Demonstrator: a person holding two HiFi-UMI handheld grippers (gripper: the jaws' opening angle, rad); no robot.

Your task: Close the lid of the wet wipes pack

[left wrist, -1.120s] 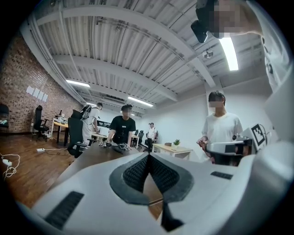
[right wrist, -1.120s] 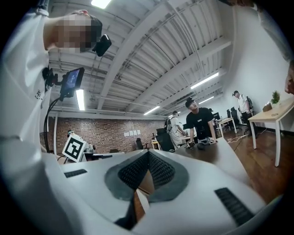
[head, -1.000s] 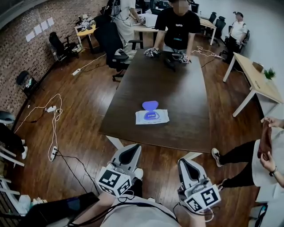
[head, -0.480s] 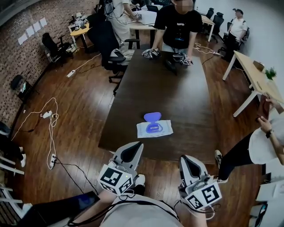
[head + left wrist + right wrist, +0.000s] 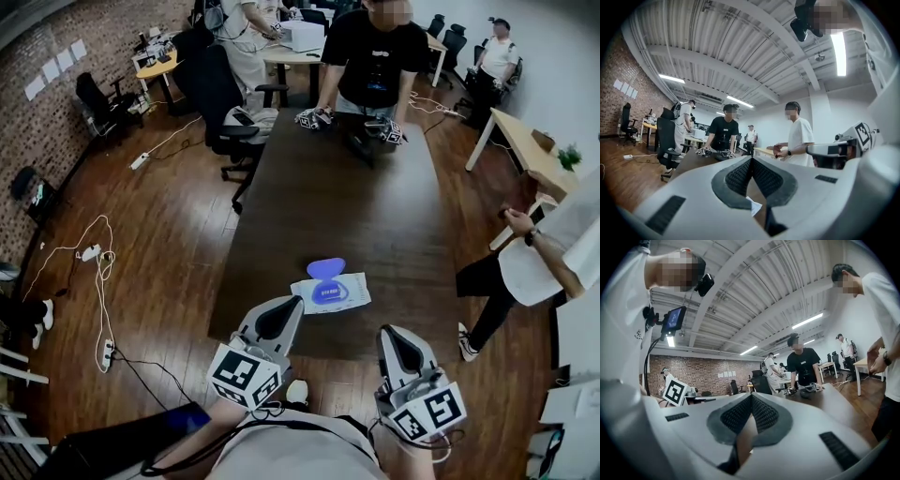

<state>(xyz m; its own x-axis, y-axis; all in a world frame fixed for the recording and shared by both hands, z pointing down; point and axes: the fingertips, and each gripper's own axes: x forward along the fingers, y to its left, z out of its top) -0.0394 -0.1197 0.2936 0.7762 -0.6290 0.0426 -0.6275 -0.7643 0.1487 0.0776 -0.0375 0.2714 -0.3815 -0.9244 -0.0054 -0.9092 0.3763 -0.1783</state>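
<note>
Blue lid (image 5: 325, 268) still gaping on wet wipes pack (image 5: 330, 292), pack drifting down to lower centre of head view as we are approaching table (image 5: 375, 206). Left gripper (image 5: 286, 307) and right gripper (image 5: 388, 330) both clenched, empty, nearing reach.

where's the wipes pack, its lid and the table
wipes pack (image 5: 330, 294), head view, on the middle of its blue label
lid (image 5: 325, 268), head view, on the middle of the open purple flap
table (image 5: 347, 206), head view, on bare dark top beyond the pack
</note>
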